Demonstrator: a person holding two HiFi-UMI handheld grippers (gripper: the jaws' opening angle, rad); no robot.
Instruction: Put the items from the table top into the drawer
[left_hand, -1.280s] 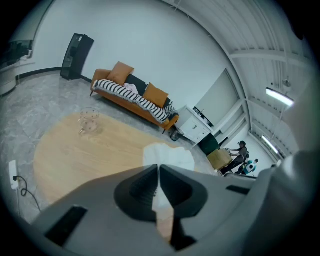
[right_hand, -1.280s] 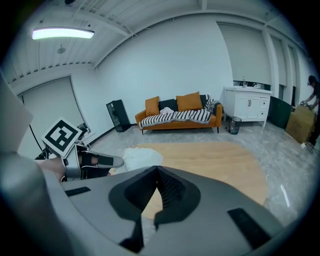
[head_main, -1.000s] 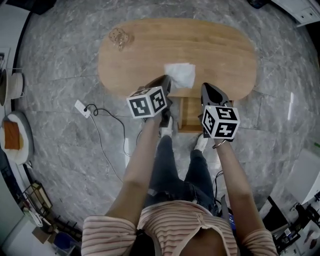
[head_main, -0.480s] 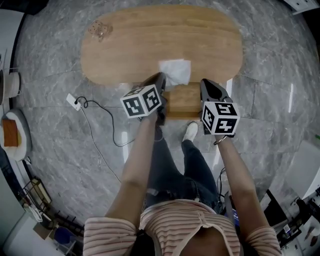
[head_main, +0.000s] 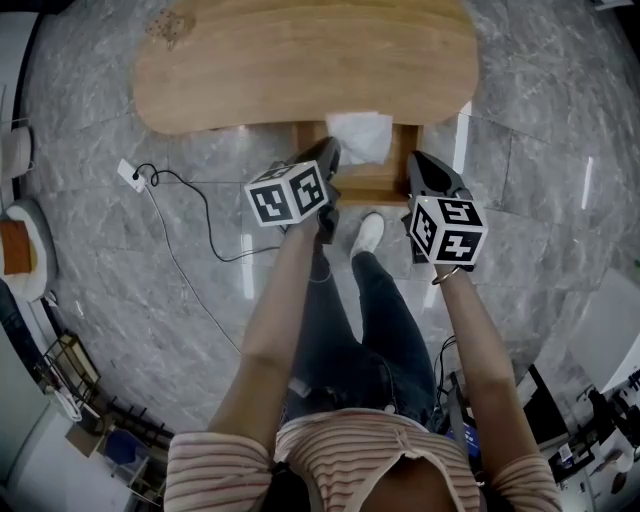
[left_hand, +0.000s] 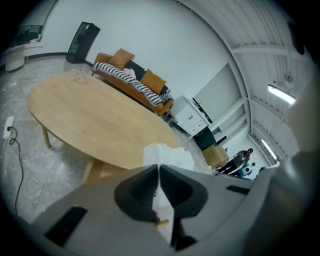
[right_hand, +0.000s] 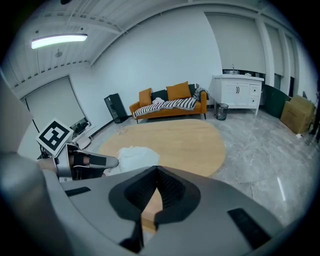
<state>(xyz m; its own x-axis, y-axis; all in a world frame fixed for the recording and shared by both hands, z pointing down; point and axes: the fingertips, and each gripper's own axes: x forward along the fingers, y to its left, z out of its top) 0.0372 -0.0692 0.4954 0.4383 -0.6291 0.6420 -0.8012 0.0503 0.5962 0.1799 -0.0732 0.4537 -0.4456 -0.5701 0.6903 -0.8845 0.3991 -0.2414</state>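
Drawer (head_main: 372, 190) stands open by the tissue (head_main: 360, 137), plain only in my head view; left gripper (head_main: 330, 152) and right gripper (head_main: 416, 162) are both clenched, empty.

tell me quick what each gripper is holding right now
Left gripper: closed on the cloth.
Right gripper: closed, empty.

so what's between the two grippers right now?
Head view: the wooden drawer sits between left gripper and right gripper, white cloth at its far end.
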